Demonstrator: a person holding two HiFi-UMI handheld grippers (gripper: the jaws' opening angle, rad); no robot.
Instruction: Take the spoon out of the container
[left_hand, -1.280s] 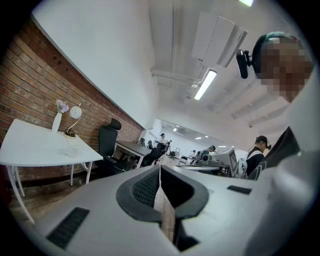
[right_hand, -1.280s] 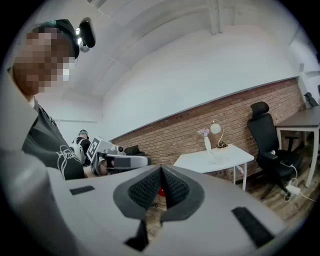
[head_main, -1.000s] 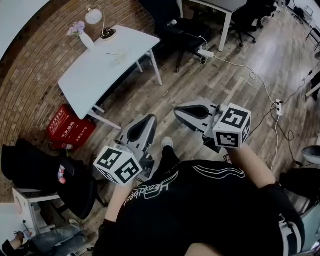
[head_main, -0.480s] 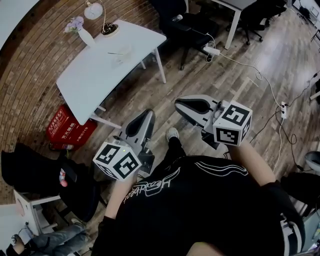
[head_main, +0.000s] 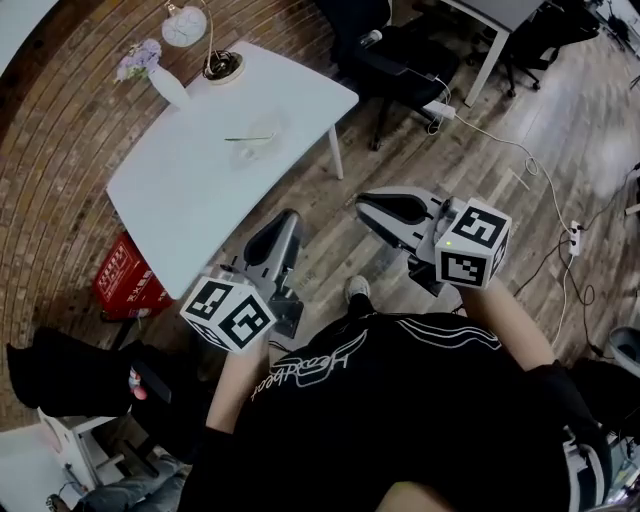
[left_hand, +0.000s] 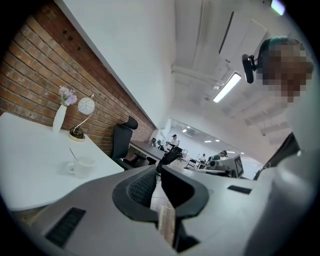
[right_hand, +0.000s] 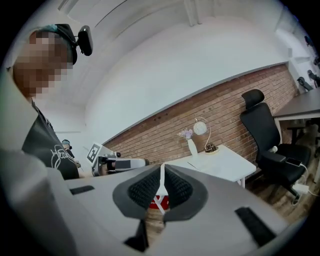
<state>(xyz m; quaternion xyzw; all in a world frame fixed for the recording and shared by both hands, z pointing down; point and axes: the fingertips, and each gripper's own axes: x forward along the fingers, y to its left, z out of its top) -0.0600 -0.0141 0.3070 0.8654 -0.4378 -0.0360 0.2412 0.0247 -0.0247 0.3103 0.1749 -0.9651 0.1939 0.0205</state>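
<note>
A white cup (head_main: 266, 146) with a thin spoon (head_main: 246, 138) resting in it stands near the middle of the white table (head_main: 190, 190). In the left gripper view the cup (left_hand: 82, 167) sits on the table to the left, with the spoon handle (left_hand: 74, 155) sticking up out of it. My left gripper (head_main: 287, 215) is shut and empty, held in the air off the table's near edge. My right gripper (head_main: 361, 204) is also shut and empty, further right over the wood floor. Both are well short of the cup.
A round lamp (head_main: 205, 45) and a vase with flowers (head_main: 160, 80) stand at the table's far end by the brick wall. A red box (head_main: 125, 282) lies under the table. Black office chairs (head_main: 400, 55) and floor cables (head_main: 520, 150) are to the right.
The table and cup have come nearer and lower in the head view as the person steps toward them. Both grippers stay shut and keep their pose.
</note>
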